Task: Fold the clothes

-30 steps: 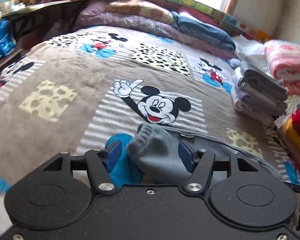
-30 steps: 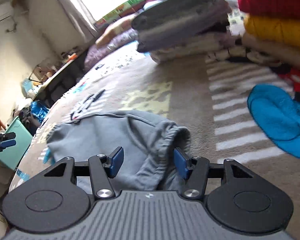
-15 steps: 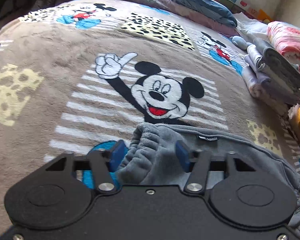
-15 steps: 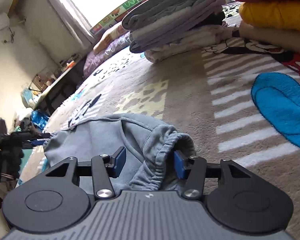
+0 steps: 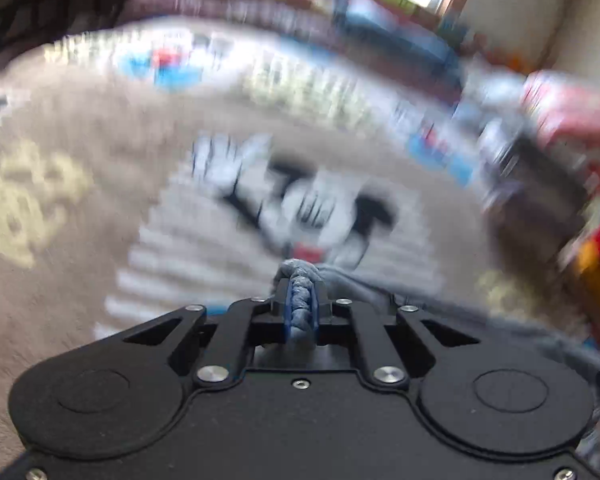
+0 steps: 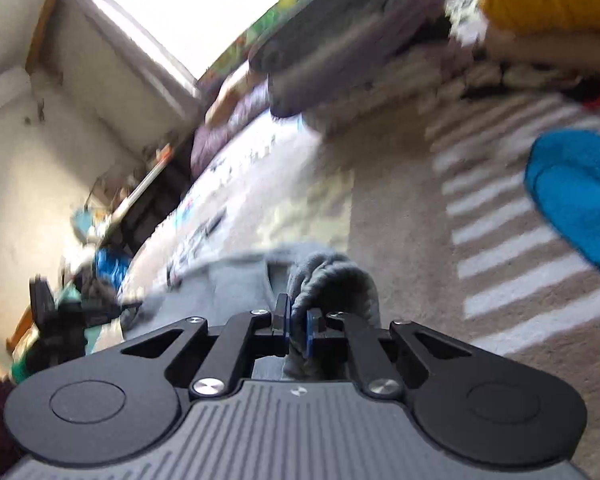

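A grey fleece garment (image 5: 452,304) lies on the cartoon-mouse blanket (image 5: 100,240) of a bed. My left gripper (image 5: 302,304) is shut on a bunched elastic edge of the garment; blue pads squeeze the cloth. In the right wrist view the same grey garment (image 6: 228,292) stretches away to the left, and my right gripper (image 6: 298,330) is shut on its other gathered edge (image 6: 332,276). Both views are motion-blurred. The rest of the garment under the grippers is hidden.
Stacks of folded clothes (image 6: 352,52) and red and yellow folded items (image 6: 548,4) stand along the bed's side. Pillows and a pink blanket (image 5: 572,120) lie at the far end. A cluttered shelf (image 6: 140,188) runs beside the bed.
Both grippers have gone from open around the gathered edges to shut on them. Both views are now blurred from fast motion.
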`<action>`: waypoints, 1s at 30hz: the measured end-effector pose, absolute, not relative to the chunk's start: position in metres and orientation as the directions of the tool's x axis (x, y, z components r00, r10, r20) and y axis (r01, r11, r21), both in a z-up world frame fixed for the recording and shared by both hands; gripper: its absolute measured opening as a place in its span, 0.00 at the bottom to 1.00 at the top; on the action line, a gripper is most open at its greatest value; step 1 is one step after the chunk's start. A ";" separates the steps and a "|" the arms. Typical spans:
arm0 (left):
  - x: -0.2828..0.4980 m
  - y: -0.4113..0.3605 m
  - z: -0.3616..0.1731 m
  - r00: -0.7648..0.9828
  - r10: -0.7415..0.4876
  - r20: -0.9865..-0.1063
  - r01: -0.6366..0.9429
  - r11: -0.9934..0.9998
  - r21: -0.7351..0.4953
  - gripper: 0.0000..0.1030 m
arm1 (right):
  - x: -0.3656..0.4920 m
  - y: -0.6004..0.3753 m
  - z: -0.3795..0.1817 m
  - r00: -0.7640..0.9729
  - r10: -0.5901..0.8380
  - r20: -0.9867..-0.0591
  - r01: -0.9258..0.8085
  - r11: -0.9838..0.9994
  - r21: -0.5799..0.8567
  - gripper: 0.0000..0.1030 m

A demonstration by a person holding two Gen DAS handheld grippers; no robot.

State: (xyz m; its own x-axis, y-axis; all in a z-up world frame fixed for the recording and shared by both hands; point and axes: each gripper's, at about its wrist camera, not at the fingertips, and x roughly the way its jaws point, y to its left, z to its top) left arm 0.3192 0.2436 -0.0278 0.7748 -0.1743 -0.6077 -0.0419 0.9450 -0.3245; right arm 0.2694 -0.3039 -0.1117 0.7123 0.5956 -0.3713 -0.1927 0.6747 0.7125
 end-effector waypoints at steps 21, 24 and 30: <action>0.278 0.172 -0.037 0.760 -0.127 -0.638 0.173 0.985 0.010 0.25 | 0.256 -0.314 -0.091 0.750 0.489 -0.445 -0.189 0.804 0.564 0.21; 0.291 0.136 -0.083 0.639 -0.080 -0.765 0.267 0.956 0.123 0.26 | 0.258 -0.292 -0.078 0.724 0.518 -0.456 -0.277 0.824 0.495 0.27; 0.254 0.098 -0.063 0.742 -0.089 -0.664 0.278 0.943 0.184 0.32 | 0.252 -0.255 -0.079 0.656 0.512 -0.555 -0.360 0.858 0.367 0.29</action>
State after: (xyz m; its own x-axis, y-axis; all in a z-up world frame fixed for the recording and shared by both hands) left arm 0.2544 0.0982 -0.0633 0.7422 -0.0893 -0.6643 0.2781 0.9428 0.1839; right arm 0.2523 -0.2546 -0.0790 0.6557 0.5125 -0.5545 -0.3602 0.8578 0.3667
